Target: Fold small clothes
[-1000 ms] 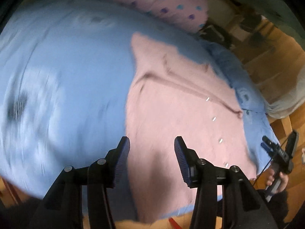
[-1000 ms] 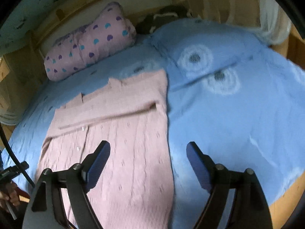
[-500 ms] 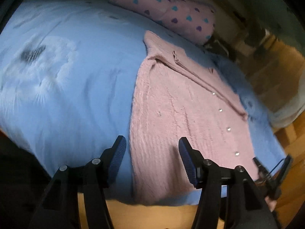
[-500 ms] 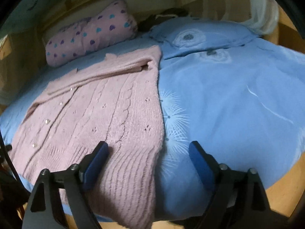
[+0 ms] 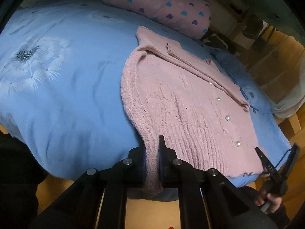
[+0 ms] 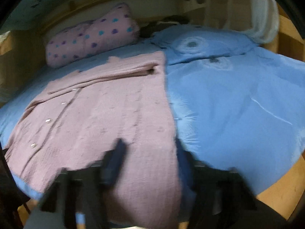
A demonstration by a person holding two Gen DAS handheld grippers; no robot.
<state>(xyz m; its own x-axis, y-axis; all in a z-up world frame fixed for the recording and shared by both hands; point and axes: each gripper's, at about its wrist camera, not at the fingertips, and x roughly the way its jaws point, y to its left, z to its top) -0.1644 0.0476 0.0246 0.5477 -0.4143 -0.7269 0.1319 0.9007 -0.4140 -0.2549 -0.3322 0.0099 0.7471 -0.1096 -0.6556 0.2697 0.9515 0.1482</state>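
Observation:
A pink knitted cardigan (image 5: 186, 103) with pearl buttons lies flat on a blue duvet (image 5: 63, 87), its sleeves folded across the top. My left gripper (image 5: 151, 143) is shut on the cardigan's near hem corner at the bed's front edge. In the right wrist view the cardigan (image 6: 99, 118) fills the left half. My right gripper (image 6: 150, 148) is blurred, its jaws still apart around the other hem corner. The right gripper also shows in the left wrist view (image 5: 274, 160) at the far right.
A pink pillow with heart dots (image 5: 162, 7) lies at the head of the bed. A blue pillow (image 6: 200, 43) lies beside it. The wooden bed frame (image 5: 85, 187) runs under the duvet's front edge. Wooden floor and furniture (image 5: 276, 47) stand to the right.
My left gripper has moved down to the hem corner and shut on it. My right gripper has moved in over the other hem corner and its jaws have narrowed.

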